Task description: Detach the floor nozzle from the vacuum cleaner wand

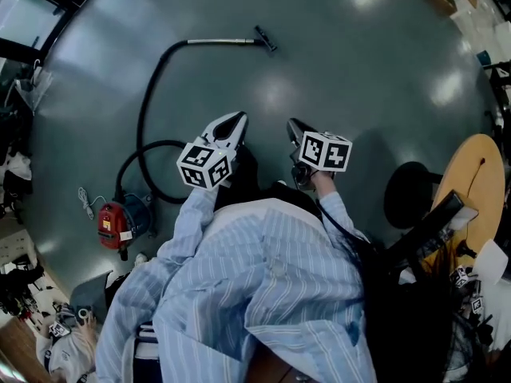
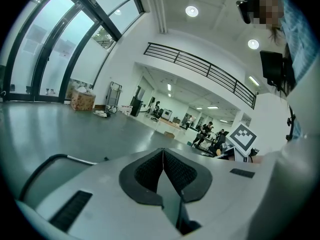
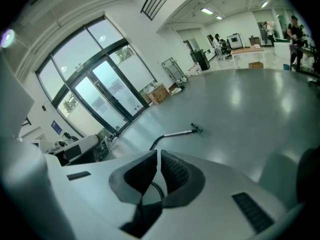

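Two claws, left gripper (image 1: pixel 236 120) and right gripper (image 1: pixel 293 126), both pinched together, empty, one red vacuum cleaner (image 1: pixel 116 222), one wand (image 1: pixel 219 42), one floor nozzle (image 1: pixel 266 39) attached

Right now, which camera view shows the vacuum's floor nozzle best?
The head view: the floor nozzle is seen whole from above, unobstructed, at the end of the wand. The right gripper view shows it smaller and farther off. The left gripper view shows at most a dark speck.

A round light-wood tabletop (image 1: pixel 477 170) is seen at the right edge of the glossy grey floor (image 1: pixel 359 70), with a round black stool seat (image 1: pixel 409 191) just beside it. A brown cardboard box (image 2: pixel 82 101) is placed near a tall glazed wall (image 2: pixel 45 59).
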`<move>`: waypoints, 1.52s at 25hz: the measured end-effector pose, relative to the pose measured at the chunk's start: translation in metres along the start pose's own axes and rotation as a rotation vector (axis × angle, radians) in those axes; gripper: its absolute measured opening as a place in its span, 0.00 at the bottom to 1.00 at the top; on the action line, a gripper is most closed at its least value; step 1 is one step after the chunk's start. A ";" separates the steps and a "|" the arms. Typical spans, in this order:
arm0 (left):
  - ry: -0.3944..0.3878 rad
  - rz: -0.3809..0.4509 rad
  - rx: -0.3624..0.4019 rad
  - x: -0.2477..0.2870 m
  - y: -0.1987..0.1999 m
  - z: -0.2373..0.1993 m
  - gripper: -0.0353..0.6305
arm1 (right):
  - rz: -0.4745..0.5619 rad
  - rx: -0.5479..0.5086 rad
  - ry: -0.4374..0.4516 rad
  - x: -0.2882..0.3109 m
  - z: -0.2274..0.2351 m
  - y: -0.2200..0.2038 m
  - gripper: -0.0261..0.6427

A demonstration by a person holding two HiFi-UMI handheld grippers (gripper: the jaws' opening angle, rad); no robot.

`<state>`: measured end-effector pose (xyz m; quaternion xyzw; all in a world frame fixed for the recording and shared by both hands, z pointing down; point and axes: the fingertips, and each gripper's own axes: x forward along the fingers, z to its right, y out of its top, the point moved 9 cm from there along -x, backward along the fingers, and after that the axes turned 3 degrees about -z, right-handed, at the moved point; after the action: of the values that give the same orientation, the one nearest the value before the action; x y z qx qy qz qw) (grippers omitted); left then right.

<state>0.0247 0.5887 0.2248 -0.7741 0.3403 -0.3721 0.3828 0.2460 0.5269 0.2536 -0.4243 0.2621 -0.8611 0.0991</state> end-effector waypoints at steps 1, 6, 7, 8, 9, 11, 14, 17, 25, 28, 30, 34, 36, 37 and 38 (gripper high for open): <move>0.000 0.004 0.004 0.000 0.010 -0.017 0.06 | -0.003 0.000 -0.008 0.013 -0.008 0.008 0.08; 0.004 0.035 -0.012 0.003 0.058 -0.099 0.06 | -0.010 -0.002 -0.021 0.074 -0.048 0.051 0.08; 0.000 0.035 -0.014 0.005 0.067 -0.114 0.06 | -0.009 -0.003 -0.031 0.085 -0.055 0.062 0.08; -0.004 0.033 -0.013 0.008 0.075 -0.128 0.06 | -0.006 -0.001 -0.041 0.095 -0.060 0.072 0.08; -0.009 0.030 -0.012 0.010 0.081 -0.141 0.06 | -0.003 0.005 -0.051 0.104 -0.065 0.080 0.08; -0.019 0.022 -0.013 0.014 0.090 -0.165 0.06 | 0.003 0.021 -0.072 0.120 -0.071 0.093 0.08; -0.027 0.014 -0.031 0.020 0.095 -0.192 0.06 | 0.001 0.033 -0.102 0.137 -0.073 0.106 0.08; -0.022 0.013 -0.069 0.026 0.095 -0.212 0.06 | -0.005 0.034 -0.125 0.144 -0.074 0.115 0.08; -0.007 -0.006 -0.157 0.053 0.103 -0.230 0.06 | -0.048 0.019 -0.133 0.160 -0.069 0.160 0.08; 0.026 -0.006 -0.172 0.061 0.107 -0.247 0.06 | -0.081 -0.007 -0.131 0.181 -0.063 0.176 0.08; 0.061 0.001 -0.182 0.068 0.112 -0.264 0.06 | -0.092 -0.012 -0.116 0.199 -0.059 0.190 0.08; 0.116 0.010 -0.194 0.096 0.130 -0.288 0.06 | -0.102 -0.035 -0.088 0.231 -0.041 0.234 0.08; 0.121 0.013 -0.194 0.120 0.144 -0.293 0.06 | -0.102 -0.046 -0.079 0.241 -0.027 0.263 0.08; 0.119 0.015 -0.191 0.134 0.152 -0.295 0.06 | -0.100 -0.051 -0.073 0.245 -0.020 0.278 0.08; 0.113 0.017 -0.186 0.149 0.161 -0.295 0.06 | -0.097 -0.054 -0.066 0.248 -0.012 0.294 0.08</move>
<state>-0.1877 0.2908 0.2624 -0.7812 0.4008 -0.3789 0.2925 0.0677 0.1861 0.2588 -0.4672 0.2611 -0.8430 0.0545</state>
